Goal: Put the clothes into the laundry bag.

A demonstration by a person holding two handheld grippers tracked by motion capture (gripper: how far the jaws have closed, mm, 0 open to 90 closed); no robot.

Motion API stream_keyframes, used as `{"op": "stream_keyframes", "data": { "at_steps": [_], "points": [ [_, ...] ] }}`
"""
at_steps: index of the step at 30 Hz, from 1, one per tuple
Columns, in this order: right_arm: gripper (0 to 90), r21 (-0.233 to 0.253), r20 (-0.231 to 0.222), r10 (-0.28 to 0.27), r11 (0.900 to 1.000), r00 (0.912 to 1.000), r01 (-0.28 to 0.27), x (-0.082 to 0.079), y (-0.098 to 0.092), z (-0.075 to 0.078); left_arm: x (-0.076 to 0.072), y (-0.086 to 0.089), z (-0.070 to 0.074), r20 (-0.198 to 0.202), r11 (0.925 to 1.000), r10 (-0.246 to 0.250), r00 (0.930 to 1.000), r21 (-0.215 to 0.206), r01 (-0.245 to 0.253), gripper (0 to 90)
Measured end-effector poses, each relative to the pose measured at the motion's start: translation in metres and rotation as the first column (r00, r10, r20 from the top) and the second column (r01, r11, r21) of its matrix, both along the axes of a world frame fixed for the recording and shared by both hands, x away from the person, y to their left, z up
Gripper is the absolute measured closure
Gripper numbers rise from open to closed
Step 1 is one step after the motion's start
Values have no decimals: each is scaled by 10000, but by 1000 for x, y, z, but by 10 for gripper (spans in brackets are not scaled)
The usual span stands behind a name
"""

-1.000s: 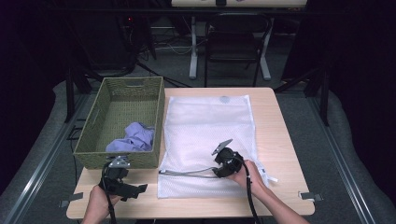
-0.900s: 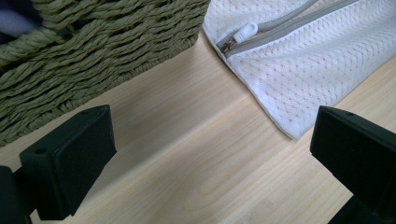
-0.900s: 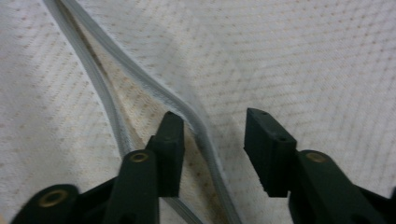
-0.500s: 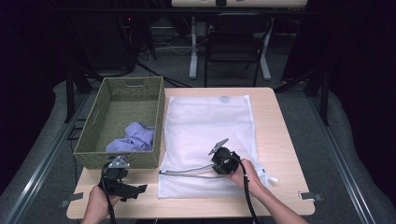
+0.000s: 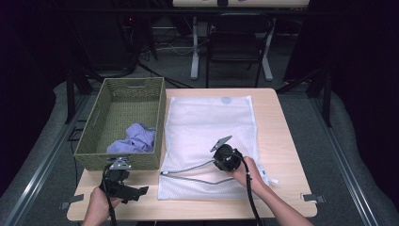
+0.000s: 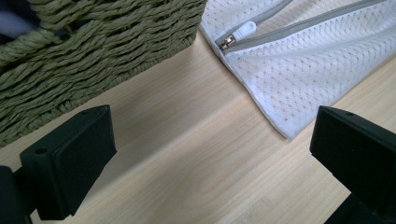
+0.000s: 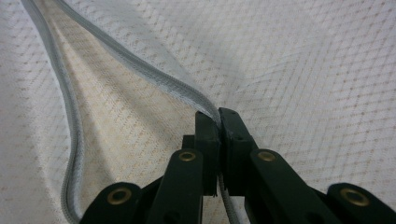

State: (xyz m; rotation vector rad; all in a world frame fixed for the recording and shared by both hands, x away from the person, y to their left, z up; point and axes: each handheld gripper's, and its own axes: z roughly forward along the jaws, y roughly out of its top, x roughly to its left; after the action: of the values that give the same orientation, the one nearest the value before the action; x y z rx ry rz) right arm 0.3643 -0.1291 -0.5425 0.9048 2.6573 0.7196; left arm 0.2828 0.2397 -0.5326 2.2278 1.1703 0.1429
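- We find a light wooden table (image 5: 282, 141) carrying the whole layout; the left gripper (image 5: 123, 184) rests low on its near edge and the right gripper (image 5: 227, 159) works farther in and across from it.
- Beneath and ahead of the right gripper lies the white mesh laundry bag (image 5: 211, 127), spread flat; its near corner (image 6: 275, 116) sits just beyond the left gripper's own jaws.
- Directly beyond the left gripper stands the olive woven rectangular basket (image 5: 96, 141), its wall close in front of the jaws (image 6: 93, 42). Inside it lies a crumpled lavender garment (image 5: 134, 139).
- The bag's grey zipper tape (image 5: 188, 170) runs from the right gripper towards the left one and stands parted into an opening. Its white pull tab (image 6: 243, 30) rests at the far end, just ahead of the left gripper.
- The right gripper (image 7: 218, 122) is clamped tight on the upper edge of that zipper tape, lifting it slightly off the lower layer.
- The left gripper (image 6: 210, 154) stands wide apart, holding nothing, with bare table between its jaws.
- We judge the step in hand to be opening the bag's mouth so that the garment can go in.
- The next move, in our judgement, calls for the right gripper to hold the edge raised while the left reaches over the basket wall for the garment.
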Motion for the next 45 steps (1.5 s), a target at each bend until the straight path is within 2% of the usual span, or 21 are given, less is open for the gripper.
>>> {"op": "stream_keyframes", "data": {
  "at_steps": [4,6,12,14,18,24,27,30,34,36,37,39,42,45],
  "points": [
    [872,143,96,-43,9999,9999,42,0,-1,5,0,1,-2,101,9999,100,9999,-66,-100,0],
    [872,225,183,-41,9997,9998,37,1,-2,8,0,2,0,-16,10000,-34,10000,-29,34,0],
    [872,394,438,-87,9992,9990,70,1,-6,17,-1,0,0,119,10000,-54,9999,-9,54,0],
    [872,488,492,-78,9988,9988,54,1,-6,21,-1,1,0,5,10000,-55,10000,-26,55,0],
    [872,680,611,-131,9976,9980,90,0,-8,28,0,1,0,30,10000,-23,10000,-48,23,1],
    [873,893,995,-172,9960,9949,83,-3,-10,40,-2,0,0,165,10000,-56,9998,-51,57,0],
    [873,968,1125,-169,9953,9935,60,-4,-9,44,-1,2,0,86,10000,-59,9999,-41,60,0],
    [873,1050,1209,-156,9945,9925,29,-5,-9,47,-1,1,0,160,9999,67,9999,-120,-65,0],
    [874,1011,1308,-92,9949,9914,-41,-8,-8,49,-2,1,2,106,10000,-83,9999,-10,83,1],
    [874,1013,1363,-80,9948,9906,-59,-8,-8,50,-3,1,2,157,10000,-15,9999,-86,16,1],
    [874,994,1407,-65,9950,9900,-76,-8,-8,50,-3,2,5,65,10000,-17,10000,-89,17,1],
    [874,1019,1426,-51,9948,9898,-95,-8,-8,51,-5,4,10,185,9997,102,9998,-244,-97,1],
    [874,1054,1455,-35,9944,9893,-119,-9,-9,51,-8,7,21,316,9998,58,9995,-199,-52,2],
    [874,1058,1363,-82,9944,9906,-63,-9,-10,51,-9,8,28,479,9996,224,9986,-196,-215,5]
  ]
}}
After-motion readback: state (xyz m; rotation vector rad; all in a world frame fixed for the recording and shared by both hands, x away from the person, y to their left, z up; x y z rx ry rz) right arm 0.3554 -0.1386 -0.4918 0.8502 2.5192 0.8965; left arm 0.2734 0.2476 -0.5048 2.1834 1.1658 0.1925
